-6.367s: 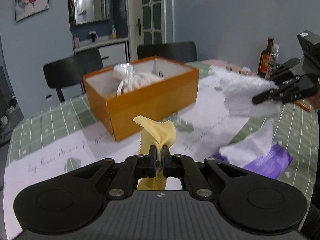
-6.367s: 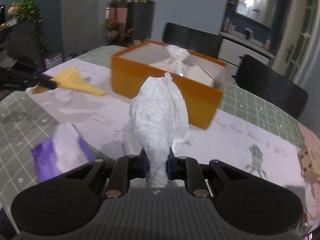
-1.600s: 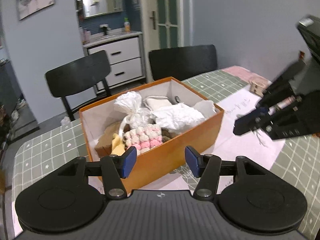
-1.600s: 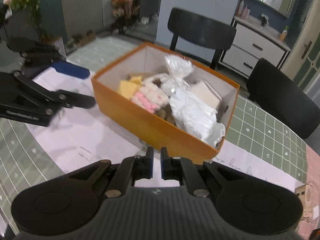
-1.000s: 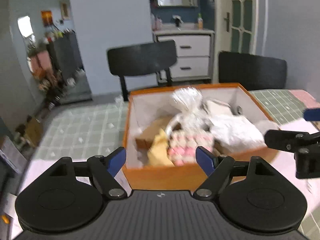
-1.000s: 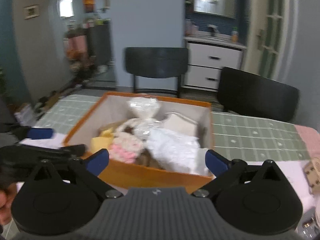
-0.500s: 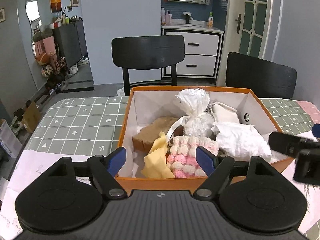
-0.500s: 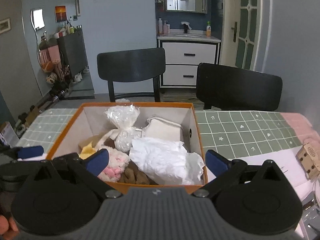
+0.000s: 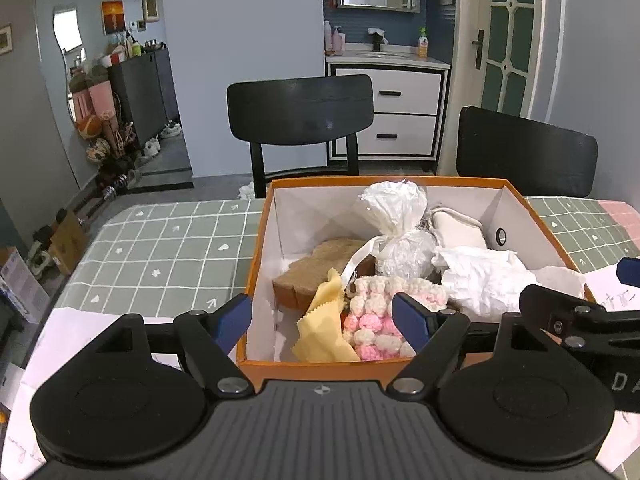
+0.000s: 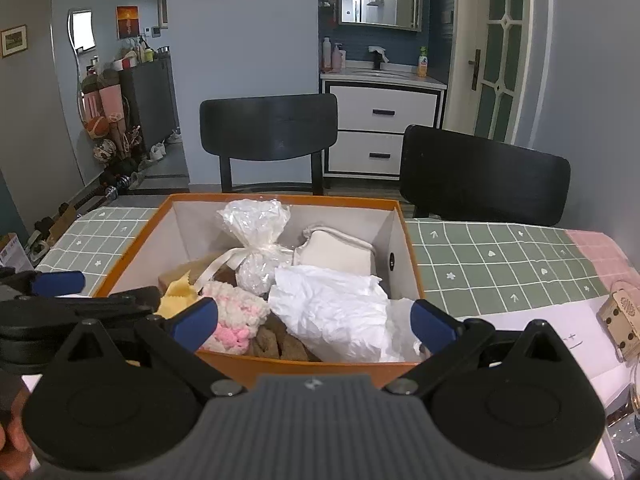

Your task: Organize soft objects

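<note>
Orange cardboard walls of the box [image 9: 256, 268] rise just ahead of both grippers, standing on the bench [image 9: 160, 248] with its green checked cloth. The left gripper [image 9: 322, 320] is spread wide and holds nothing; the box's near edge sits between its blue pads. The right gripper [image 10: 314, 318] is likewise spread and bare, facing the same near wall. Inside the box, straight in front of the left gripper, a yellow cloth [image 9: 326, 332] lies against a pink-and-cream knitted piece [image 9: 380, 320]. Beyond them sit a tan plush piece [image 9: 316, 264] and a tied clear bag [image 9: 396, 228]. Crumpled white paper [image 10: 332, 308] fills the side ahead of the right gripper, with a cream pouch [image 10: 340, 254] behind it. Two black chairs [image 10: 268, 132] stand past the bench.
</note>
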The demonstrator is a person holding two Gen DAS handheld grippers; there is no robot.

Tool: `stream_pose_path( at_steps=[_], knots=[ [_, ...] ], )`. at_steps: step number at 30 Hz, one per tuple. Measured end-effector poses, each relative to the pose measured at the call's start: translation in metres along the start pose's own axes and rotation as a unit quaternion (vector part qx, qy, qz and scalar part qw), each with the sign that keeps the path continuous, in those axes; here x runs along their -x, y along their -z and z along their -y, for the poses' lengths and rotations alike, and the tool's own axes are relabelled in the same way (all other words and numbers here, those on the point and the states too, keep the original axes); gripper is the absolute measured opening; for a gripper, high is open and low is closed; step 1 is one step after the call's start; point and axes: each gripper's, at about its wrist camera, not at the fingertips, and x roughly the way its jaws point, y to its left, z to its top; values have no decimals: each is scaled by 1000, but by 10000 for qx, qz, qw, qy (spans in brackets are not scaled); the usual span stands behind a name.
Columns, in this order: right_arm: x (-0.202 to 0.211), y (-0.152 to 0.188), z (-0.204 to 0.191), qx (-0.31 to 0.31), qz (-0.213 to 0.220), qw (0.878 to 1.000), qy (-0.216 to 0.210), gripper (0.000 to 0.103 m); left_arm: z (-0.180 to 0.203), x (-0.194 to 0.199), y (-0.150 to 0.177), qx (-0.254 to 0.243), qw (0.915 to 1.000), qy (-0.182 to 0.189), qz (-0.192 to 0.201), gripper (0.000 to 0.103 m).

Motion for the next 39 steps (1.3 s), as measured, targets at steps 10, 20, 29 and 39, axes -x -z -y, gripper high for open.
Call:
stream_pose_path(
  at_steps=[10,20,29,39],
  knots=[
    [-11,2,3,-2,-65,9999,81,100,2,-4,0,-50,10000,-26,-11,93],
    [-14,1,1,71,-75,9997,201,100,4,-6,1,-82,10000,-20,-37,93],
    [-14,2,0,61,-76,9997,216,100,4,-4,1,-73,9999,8,-75,90],
    [-16,3,-2,72,-96,9996,259,100,5,-6,1,-108,9999,-18,-88,87]
  ],
)
